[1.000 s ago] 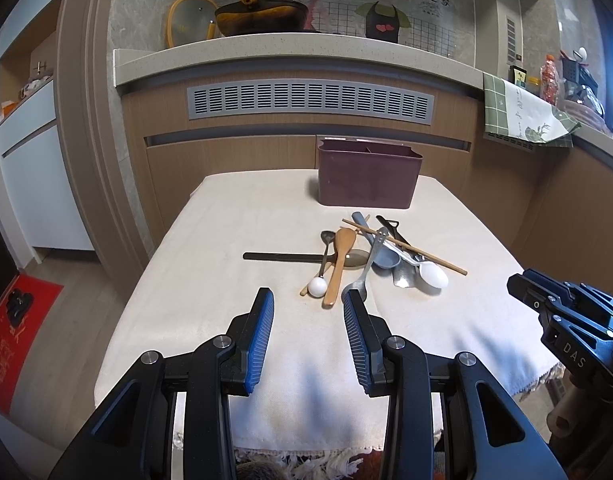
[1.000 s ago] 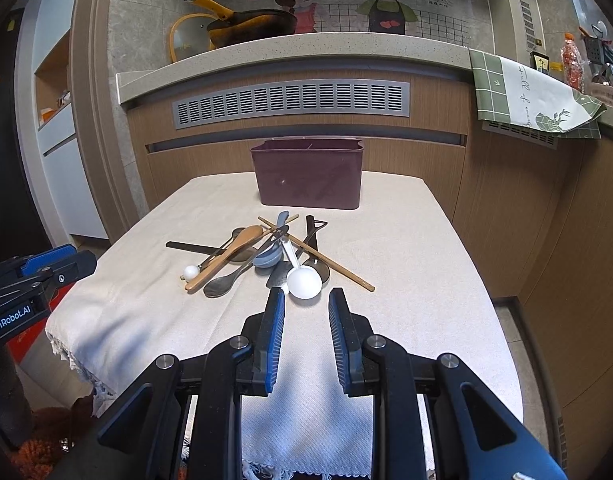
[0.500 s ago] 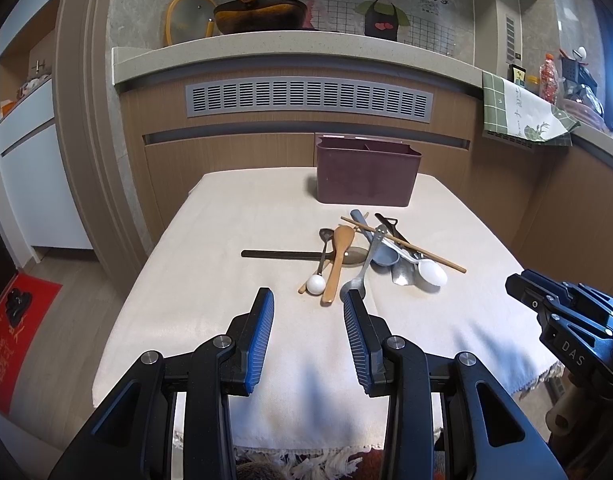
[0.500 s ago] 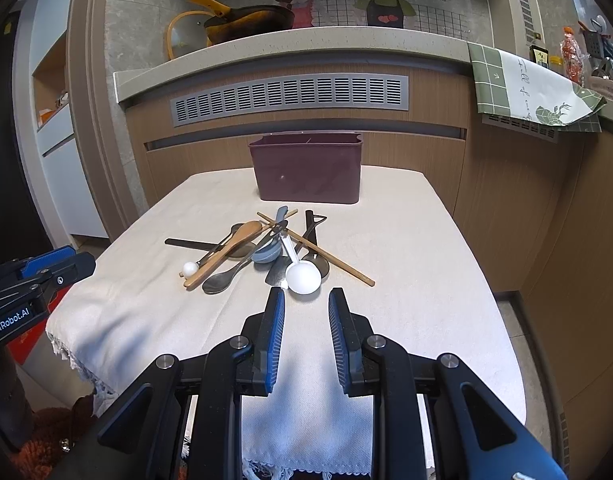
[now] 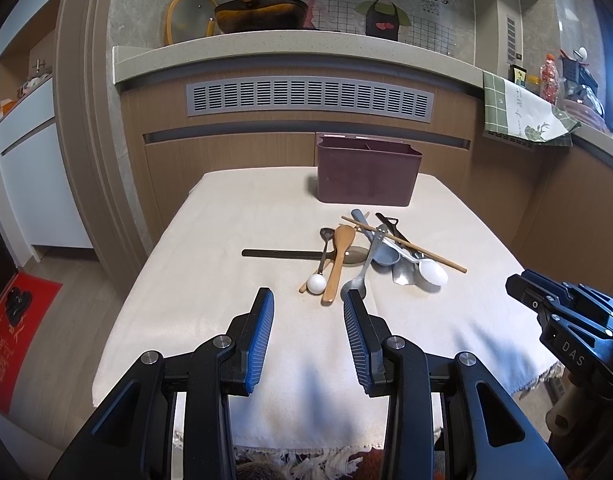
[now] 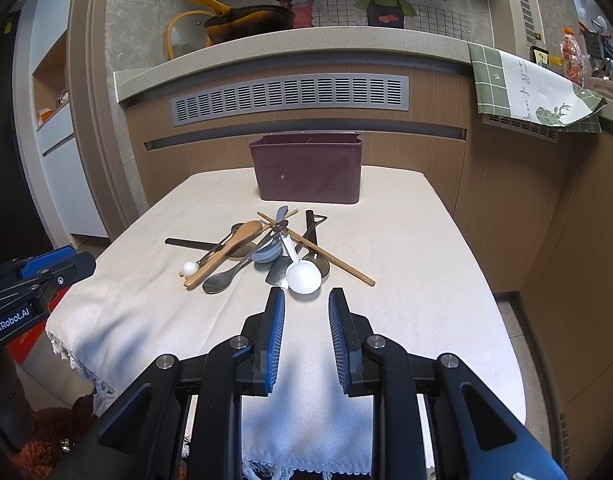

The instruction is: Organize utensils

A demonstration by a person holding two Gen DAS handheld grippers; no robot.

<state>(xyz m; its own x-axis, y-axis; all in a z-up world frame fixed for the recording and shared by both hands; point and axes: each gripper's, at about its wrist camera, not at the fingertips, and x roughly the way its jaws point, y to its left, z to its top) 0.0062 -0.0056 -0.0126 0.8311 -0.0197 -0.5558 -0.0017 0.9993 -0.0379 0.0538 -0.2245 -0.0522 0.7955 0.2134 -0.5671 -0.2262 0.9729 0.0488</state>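
a jumble of utensils [image 5: 380,254] is seen lying near the middle of a table covered with a cream cloth [image 5: 234,240], a little toward the far edge, where a dark maroon holder [image 5: 368,174] is stood upright with its inner divider just visible at the rim. in the pile, a wooden spoon [image 5: 338,260], a white ladle-shaped spoon [image 6: 304,276], a grey metal spoon [image 6: 222,278], a blue-grey spoon [image 6: 268,254], a long chopstick [image 6: 318,250] laid across the others and a black flat handle [image 5: 282,253] pointing toward the left edge are made out. the left gripper [image 5: 308,300] is held over the near edge with its jaws spread and nothing between them. the right gripper [image 6: 306,298] is likewise held above the near part of the cloth, jaws parted and empty, its tips just short of the white spoon
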